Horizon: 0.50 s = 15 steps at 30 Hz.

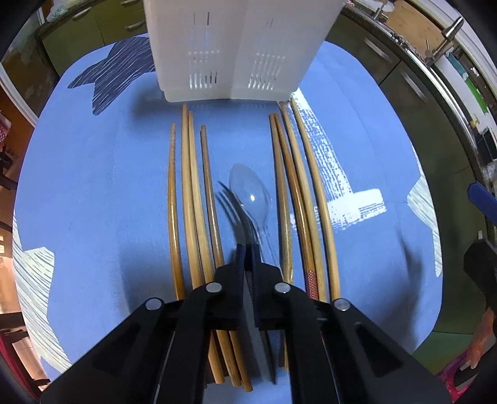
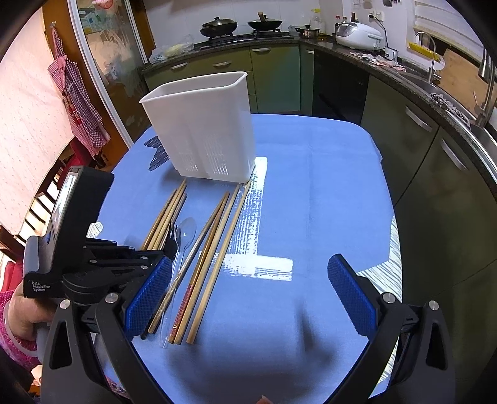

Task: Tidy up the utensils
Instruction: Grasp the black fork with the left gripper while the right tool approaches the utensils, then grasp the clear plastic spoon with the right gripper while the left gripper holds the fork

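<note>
My left gripper [image 1: 247, 258] is shut on a dark fork [image 1: 234, 211], gripping its handle; the tines point toward the white utensil holder [image 1: 236, 52]. A clear plastic spoon [image 1: 251, 192] lies on the blue tablecloth [image 1: 93, 186] just right of the fork. Several wooden chopsticks lie in two groups, left [image 1: 189, 199] and right [image 1: 298, 192] of the spoon. In the right wrist view my right gripper [image 2: 248, 298] is open and empty above the cloth, right of the chopsticks [image 2: 214, 248]. The holder [image 2: 202, 124], spoon [image 2: 186, 233] and left gripper [image 2: 169, 247] show there too.
The table's far and right edges [image 2: 382, 155] border green kitchen cabinets [image 2: 419, 130] and a dark counter with a sink. A stove with pans [image 2: 242, 28] stands at the back. A person's hand in a pink sleeve [image 2: 18, 320] holds the left gripper.
</note>
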### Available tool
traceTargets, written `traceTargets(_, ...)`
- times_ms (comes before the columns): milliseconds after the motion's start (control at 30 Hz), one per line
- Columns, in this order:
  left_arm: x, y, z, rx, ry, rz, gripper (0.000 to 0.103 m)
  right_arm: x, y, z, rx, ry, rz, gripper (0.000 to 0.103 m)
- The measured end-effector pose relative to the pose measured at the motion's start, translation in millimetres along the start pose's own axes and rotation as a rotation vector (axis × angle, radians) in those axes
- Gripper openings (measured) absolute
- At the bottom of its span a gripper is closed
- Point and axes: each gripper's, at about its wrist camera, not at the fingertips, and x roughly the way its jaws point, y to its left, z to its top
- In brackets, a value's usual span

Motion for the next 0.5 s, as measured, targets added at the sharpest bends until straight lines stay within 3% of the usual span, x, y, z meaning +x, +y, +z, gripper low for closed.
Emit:
traceTargets(300, -40, 18, -2, -0.009, -0.102, 0.0, 0.004, 23, 21, 9, -0.051, 0.08, 0.042, 0.099)
traceTargets(500, -69, 34, -13, -0.014, -0.155, 0.003, 0.004, 52, 51, 19, -0.09, 0.188, 0.12, 0.077)
